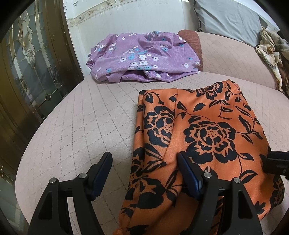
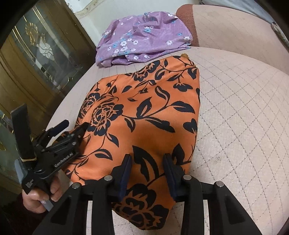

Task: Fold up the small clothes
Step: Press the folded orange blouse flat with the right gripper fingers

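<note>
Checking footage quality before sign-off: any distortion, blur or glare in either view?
Left wrist view: strong fisheye bowing of the pink quilted cushion, dark corner vignetting, focus sharp. Right wrist view: same curvature, orange black-flowered cloth crisp, mild reflections on the glass cabinet door.

- A home, most likely a living room or bedroom.
- A pink quilted sofa cushion (image 1: pixel 75 126) serves as the work surface.
- A wooden cabinet (image 2: pixel 36 59) with decorated glass doors stands beside it.
- A grey pillow (image 1: pixel 225 19) and a crumpled blanket (image 1: pixel 271 52) lie behind.
- Tiled wall (image 1: pixel 126 16) with a patterned border.
</note>
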A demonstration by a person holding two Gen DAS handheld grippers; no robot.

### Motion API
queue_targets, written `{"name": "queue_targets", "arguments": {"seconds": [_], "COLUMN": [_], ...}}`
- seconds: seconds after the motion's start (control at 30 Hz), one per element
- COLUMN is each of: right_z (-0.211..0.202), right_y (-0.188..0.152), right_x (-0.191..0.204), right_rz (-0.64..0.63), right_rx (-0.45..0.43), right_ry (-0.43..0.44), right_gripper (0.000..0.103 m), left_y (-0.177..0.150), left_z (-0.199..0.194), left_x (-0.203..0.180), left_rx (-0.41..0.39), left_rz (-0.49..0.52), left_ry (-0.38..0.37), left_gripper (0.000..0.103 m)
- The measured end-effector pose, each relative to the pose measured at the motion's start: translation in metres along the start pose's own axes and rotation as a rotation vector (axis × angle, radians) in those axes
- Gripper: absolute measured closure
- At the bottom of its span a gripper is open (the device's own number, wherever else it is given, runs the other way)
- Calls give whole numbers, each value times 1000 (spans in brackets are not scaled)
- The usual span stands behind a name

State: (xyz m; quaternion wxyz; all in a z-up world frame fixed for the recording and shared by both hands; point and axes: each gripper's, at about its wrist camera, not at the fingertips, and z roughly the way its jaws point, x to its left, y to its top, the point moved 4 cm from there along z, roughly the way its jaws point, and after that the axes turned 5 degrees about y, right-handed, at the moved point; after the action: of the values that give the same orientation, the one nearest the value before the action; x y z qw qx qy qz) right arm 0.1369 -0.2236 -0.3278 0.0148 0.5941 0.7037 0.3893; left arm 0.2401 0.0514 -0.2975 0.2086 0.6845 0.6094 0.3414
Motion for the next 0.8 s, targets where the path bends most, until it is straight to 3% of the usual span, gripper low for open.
{"name": "queue_targets", "arguments": {"seconds": [0.2, 0.27, 0.57, 0.8], "right_z": [-10, -17, -29, -29], "right_y": [4, 5, 11, 12], "right_x": [-7, -11, -39, -39], "right_rz": [54, 71, 207, 217], "right_rx": [-9, -31, -76, -82], "right_ry": [52, 66, 123, 142], "right_gripper": [60, 44, 43, 43], "left_y": [1, 1, 3, 3], "left_z": [1, 0, -1, -2], "left_x": [1, 1, 2, 2], "left_rx": [3, 7, 11, 11], "left_rz": [0, -2, 0, -2], "left_ry": [-8, -10, -10, -5], "left_gripper": [28, 28, 28, 28]}}
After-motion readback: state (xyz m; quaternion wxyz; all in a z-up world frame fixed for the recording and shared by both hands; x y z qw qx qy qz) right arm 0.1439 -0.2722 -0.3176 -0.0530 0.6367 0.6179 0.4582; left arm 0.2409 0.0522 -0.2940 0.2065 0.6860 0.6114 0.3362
